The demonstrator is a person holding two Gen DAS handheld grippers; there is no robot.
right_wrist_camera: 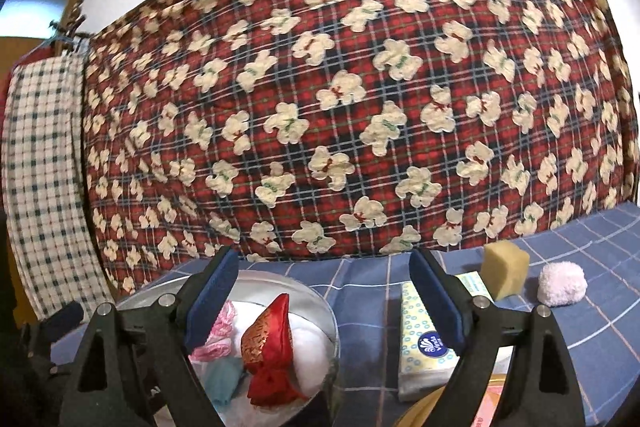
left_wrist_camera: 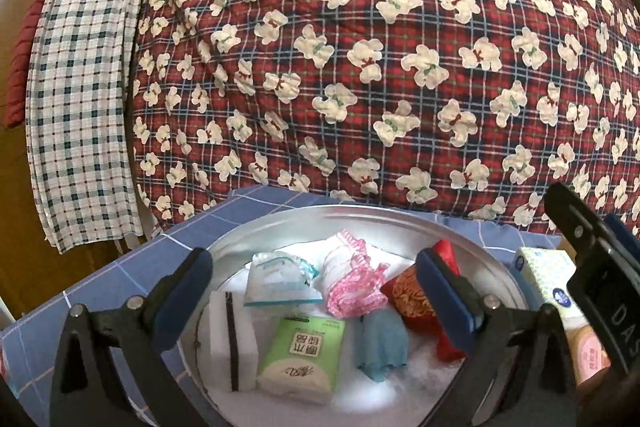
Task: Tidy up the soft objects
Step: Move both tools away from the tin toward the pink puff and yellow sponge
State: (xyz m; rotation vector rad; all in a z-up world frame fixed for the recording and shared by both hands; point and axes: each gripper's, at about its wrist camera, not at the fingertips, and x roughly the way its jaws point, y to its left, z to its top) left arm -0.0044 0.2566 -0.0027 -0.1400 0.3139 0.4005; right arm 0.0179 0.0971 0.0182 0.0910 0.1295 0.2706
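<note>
Already sorted: red pouch [right_wrist_camera: 266, 347], tissue pack [left_wrist_camera: 300, 359] and pink cloth [left_wrist_camera: 352, 287] are seen in the metal tin [left_wrist_camera: 508, 279] | both claws [left_wrist_camera: 316, 311] [right_wrist_camera: 324, 311] are held agape, empty | left on bedsheet [right_wrist_camera: 580, 307]: tissue box [right_wrist_camera: 420, 339], sponge [right_wrist_camera: 505, 269], pink puff [right_wrist_camera: 562, 283].

Soft things gathered in and beside the round tin [left_wrist_camera: 400, 217]

In the tin lie a sponge [left_wrist_camera: 232, 339], tissue pack [left_wrist_camera: 300, 359], wipes packet [left_wrist_camera: 276, 279], frilled cloth [left_wrist_camera: 352, 279] and embroidered pouch [right_wrist_camera: 268, 343]. Right of the tin lies a tissue packet [right_wrist_camera: 420, 343]; farther right, a foam block [right_wrist_camera: 505, 269] and a fluffy ball [right_wrist_camera: 562, 285]. Behind the tin rises a quilt [left_wrist_camera: 400, 67].
</note>
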